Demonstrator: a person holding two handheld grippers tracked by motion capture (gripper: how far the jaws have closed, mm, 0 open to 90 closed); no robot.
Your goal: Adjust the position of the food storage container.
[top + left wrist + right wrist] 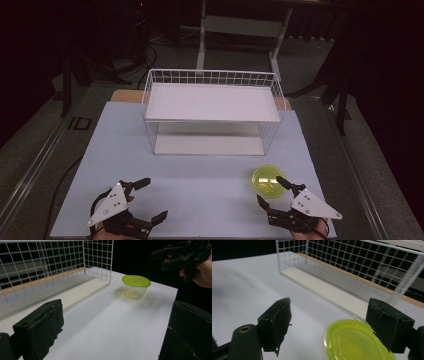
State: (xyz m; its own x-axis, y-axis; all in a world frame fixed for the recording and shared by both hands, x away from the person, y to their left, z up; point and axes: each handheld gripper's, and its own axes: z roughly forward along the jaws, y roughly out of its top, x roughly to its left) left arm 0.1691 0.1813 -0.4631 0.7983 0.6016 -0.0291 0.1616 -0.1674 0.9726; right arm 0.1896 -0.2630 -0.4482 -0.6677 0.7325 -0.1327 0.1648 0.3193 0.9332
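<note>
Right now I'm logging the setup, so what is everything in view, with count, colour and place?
rack: one, white wire with two white shelves, far middle of the table.
tub: one, clear with a yellow-green lid, upright on the table's near right, in front of the rack's right end.
table: one, white top with a wooden strip along its far edge.
stand: one, white, on the floor beyond the table.
left gripper: one, black with a grey plate, near left, open and holding nothing.
right gripper: one, black with a grey plate, near right, open beside the tub, not gripping it.
</note>
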